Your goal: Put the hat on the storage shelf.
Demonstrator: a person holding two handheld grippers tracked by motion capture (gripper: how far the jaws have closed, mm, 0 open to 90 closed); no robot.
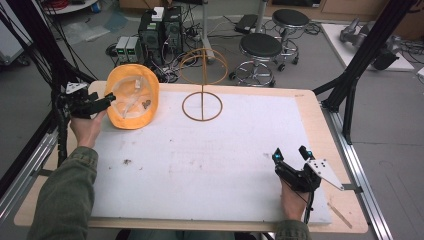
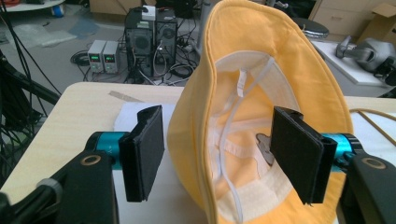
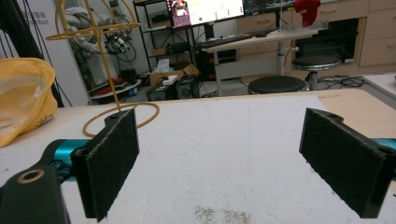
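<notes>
- Your sleeve (image 1: 65, 195) and left forearm come in lowest in the high view, leading up to the left gripper (image 1: 102, 103) at the desk's far left corner.
- Its jaws stand spread apart, one pad outside the brim of the yellow bucket hat (image 2: 299, 60) and the other inside the crown; from the left gripper view the fabric runs between them without either pad pressing it, so you seem lined up to pinch the brim rather than already holding it.
- That hat (image 1: 132, 97) lies tipped on its side on the white foam mat (image 1: 210, 165), opening turned toward you. It probably rests that way because the soft brim props it up.
- Look inside: pale lining, a white chin strap hanging loose, and a small dark label near the crown. The cloth is floppy, so expect it to sag when lifted.
- Just beside the hat, toward the far middle of the mat, stands a wire hat stand (image 1: 202, 82), a ring base, thin post and upper ring, likely the hat's destination.
- Your right gripper (image 1: 291, 156) waits near the right edge of the desk (image 1: 320, 120), well apart from everything, jaws wide and empty, facing across the mat.
</notes>
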